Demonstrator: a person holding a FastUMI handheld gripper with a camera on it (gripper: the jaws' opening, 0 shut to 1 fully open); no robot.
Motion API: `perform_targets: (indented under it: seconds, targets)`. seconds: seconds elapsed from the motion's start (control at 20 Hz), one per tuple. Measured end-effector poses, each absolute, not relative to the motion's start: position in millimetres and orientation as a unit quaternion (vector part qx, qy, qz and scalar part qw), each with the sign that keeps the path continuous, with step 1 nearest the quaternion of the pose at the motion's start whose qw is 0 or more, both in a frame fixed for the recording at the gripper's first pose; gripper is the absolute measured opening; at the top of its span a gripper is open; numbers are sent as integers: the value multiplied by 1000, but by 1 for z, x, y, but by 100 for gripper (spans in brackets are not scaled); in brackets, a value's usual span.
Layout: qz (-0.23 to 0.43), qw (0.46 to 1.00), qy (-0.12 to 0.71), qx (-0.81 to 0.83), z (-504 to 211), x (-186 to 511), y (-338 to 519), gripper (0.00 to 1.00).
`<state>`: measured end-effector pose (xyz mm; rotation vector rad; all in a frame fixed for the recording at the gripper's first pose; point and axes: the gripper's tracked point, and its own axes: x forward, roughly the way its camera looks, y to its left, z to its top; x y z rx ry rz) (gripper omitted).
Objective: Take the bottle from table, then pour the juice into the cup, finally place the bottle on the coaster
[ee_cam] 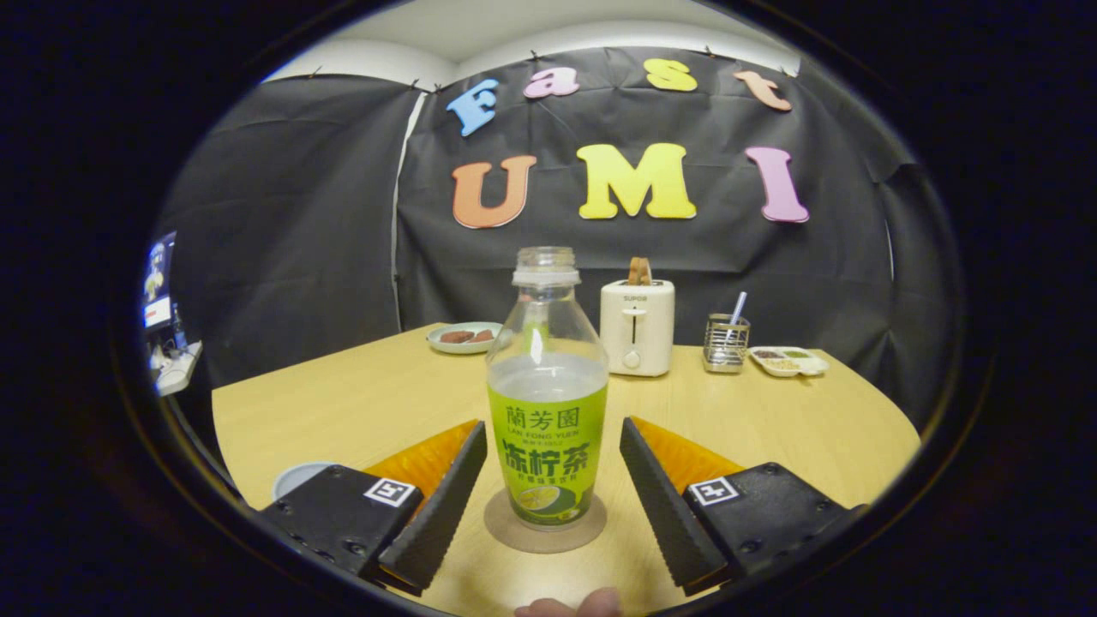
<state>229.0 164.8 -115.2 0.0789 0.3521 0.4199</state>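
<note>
A fingertip [570, 607] shows nearest the lens, just behind my hand-held gripper [546, 482]. Gripper's spread wide, both fingers clear of everything, holding nothing. Between them stands the clear plastic bottle w/ green label [548, 403], cap off, upright on the round brown coaster [545, 524] on the light wooden tabletop [771, 428]. A pale round rim, prob. the cup [298, 478], sits beside the left finger; can't see inside. Beyond: white toaster [636, 327], wire utensil holder [726, 343], plate w/ food [464, 338], divided white dish [788, 361]. My read: bottle on coaster w/ gripper off it, so task looks done, or nearly; whether the pour happened I can't tell.
</note>
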Motion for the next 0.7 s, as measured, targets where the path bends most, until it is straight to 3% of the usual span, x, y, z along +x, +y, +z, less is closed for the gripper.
perform_targets:
  seconds: [0.3,0.7]
  targets:
    - [180,967,164,68,-91,190,136,100]
    - [85,990,98,57,-15,101,82,100]
